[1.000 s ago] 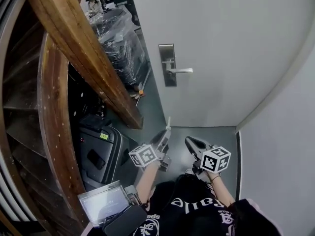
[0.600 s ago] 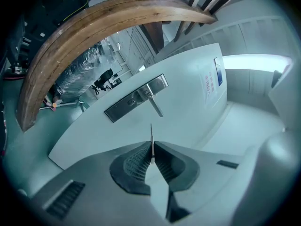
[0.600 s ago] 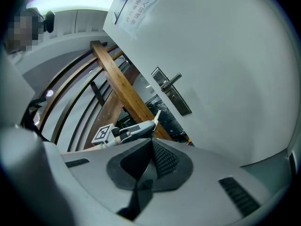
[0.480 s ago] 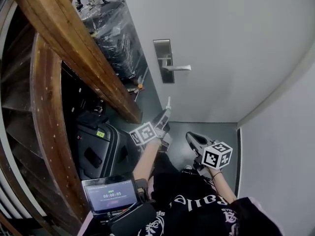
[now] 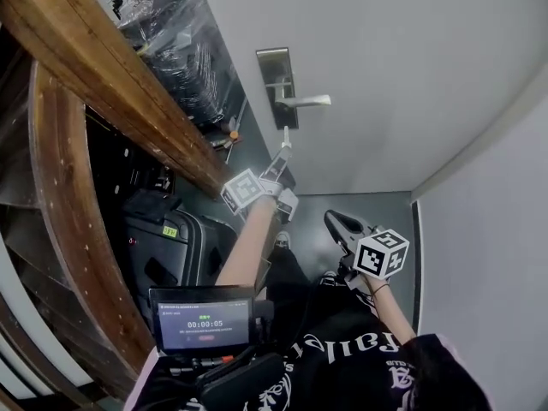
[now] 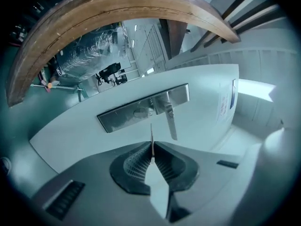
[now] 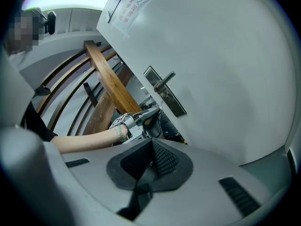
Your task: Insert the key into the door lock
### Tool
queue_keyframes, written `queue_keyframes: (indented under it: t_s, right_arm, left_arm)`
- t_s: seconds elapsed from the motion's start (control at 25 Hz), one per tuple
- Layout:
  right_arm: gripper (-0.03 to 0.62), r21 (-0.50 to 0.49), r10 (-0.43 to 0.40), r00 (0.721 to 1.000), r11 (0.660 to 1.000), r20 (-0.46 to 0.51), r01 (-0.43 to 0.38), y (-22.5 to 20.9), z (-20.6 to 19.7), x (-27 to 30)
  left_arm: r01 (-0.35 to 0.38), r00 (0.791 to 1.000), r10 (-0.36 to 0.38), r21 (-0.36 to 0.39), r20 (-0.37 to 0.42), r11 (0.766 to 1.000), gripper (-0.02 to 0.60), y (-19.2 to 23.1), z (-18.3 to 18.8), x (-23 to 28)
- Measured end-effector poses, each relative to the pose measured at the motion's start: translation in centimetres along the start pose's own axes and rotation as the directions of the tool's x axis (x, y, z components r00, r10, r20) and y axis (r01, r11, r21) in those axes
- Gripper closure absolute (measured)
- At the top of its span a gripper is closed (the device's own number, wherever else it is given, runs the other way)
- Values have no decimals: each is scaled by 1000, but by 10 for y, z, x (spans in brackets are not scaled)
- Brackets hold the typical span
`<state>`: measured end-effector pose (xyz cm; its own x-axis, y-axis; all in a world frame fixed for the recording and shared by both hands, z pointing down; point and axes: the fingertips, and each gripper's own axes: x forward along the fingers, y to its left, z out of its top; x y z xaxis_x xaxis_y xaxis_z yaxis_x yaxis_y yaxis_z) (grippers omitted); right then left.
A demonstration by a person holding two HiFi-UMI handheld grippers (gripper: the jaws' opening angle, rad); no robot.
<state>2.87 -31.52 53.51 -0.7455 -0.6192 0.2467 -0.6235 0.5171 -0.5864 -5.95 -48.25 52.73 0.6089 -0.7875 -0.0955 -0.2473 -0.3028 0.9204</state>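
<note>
A white door point(image 5: 402, 67) carries a steel lock plate point(image 5: 278, 88) with a lever handle point(image 5: 306, 101). My left gripper point(image 5: 279, 157) is raised toward the door, shut on a thin key point(image 5: 285, 137) whose tip sits just below the plate. In the left gripper view the key point(image 6: 151, 138) sticks out from the shut jaws, pointing at the lock plate point(image 6: 141, 108) near its round keyhole point(image 6: 140, 112), still short of it. My right gripper point(image 5: 336, 223) hangs low by the person's lap, shut on nothing; in its own view the right gripper point(image 7: 151, 142) faces the left gripper point(image 7: 143, 117).
A heavy wooden stair beam point(image 5: 111, 84) slants down at the left, close to the left arm. Beneath it stand a black suitcase point(image 5: 167, 247) and a small screen point(image 5: 204, 319). Plastic-wrapped goods point(image 5: 184, 50) lie beyond the door edge. A white wall point(image 5: 488, 229) closes the right side.
The left gripper with the key has risen from lap height toward the lock plate, arm stretching out. The right gripper has hardly moved.
</note>
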Motion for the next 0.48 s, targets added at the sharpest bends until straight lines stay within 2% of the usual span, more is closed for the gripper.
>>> queue_keyframes:
  t_s: [0.32,0.48]
  right_arm:
    - [577,-20,-6,1000,1000,-23,6,4,-4,12]
    - [577,-26,-4,999,1000,-40,3,3,-7,16]
  left_arm:
    - [56,998,-52,-111,41,992,557,12,27,19]
    - [60,998,-56,-134,36,989,557,16,31,31]
